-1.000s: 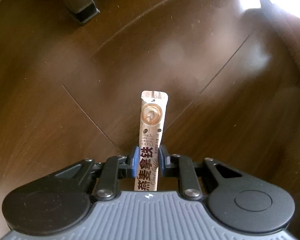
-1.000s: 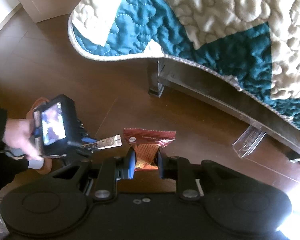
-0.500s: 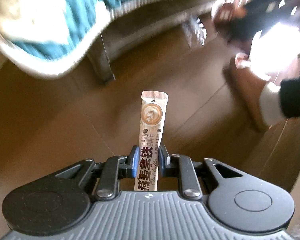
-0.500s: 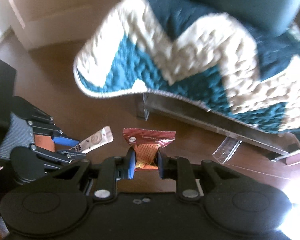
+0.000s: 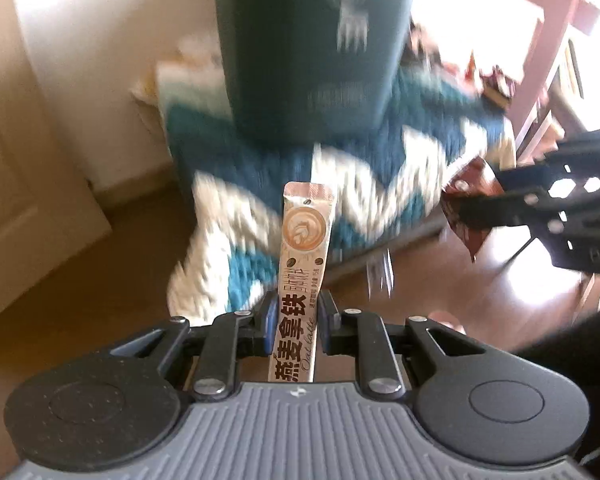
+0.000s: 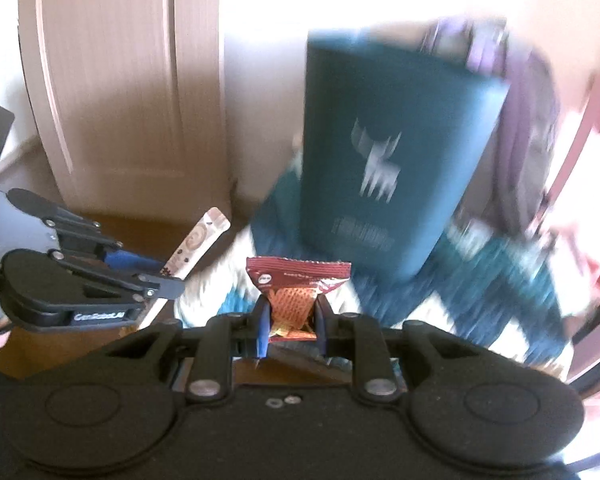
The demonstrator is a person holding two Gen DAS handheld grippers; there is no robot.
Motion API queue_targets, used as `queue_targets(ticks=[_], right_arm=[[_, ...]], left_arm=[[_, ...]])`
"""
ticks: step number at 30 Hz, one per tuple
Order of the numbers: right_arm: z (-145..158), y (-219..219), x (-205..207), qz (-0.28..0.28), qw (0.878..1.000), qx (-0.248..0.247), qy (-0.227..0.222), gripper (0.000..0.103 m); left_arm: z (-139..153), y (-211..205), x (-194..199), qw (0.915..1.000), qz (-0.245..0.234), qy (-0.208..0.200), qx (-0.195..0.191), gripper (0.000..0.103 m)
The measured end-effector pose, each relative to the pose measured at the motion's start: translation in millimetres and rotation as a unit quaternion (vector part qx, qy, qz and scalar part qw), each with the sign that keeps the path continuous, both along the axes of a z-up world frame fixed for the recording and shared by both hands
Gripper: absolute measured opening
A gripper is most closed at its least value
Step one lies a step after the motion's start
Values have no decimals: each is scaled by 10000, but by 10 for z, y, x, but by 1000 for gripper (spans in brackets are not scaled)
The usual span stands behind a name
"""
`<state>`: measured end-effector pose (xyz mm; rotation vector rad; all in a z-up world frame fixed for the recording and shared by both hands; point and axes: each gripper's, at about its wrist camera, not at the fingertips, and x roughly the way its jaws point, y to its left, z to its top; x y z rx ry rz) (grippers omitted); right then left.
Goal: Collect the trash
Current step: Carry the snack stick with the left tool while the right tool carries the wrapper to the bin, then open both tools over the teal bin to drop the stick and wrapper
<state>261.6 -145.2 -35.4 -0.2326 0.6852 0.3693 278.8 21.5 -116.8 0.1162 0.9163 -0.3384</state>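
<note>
My left claw point(image 5: 295, 322) is clamped on the oat latte stick sachet point(image 5: 303, 276), which stands upright between the pads; my right claw point(image 6: 291, 322) is pinched on the red snack wrapper point(image 6: 296, 286). A second ago the left camera looked straight down at bare brown floor and the right one at the bed frame; now both have swung up and forward, and both pieces are off the floor. Beyond the sachet hangs the teal and cream quilt point(image 5: 260, 216), with a clear wrapper point(image 5: 380, 270) lying on the floor below it, to the sachet's right. Behind the quilt stands a tall dark teal bag point(image 5: 312, 40) with a pale emblem, badly blurred, so I only guess it is the trash bag. If so, I am carrying both pieces to it, and the clear wrapper is left for later
</note>
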Motion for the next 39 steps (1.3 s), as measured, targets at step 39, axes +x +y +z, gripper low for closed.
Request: queue_targets(ticks=[39], right_arm=[[928, -422, 2130, -650, 9965, -26, -532, 21]], left_arm=[[1888, -1065, 2464, 9893, 1001, -1055, -83, 20]])
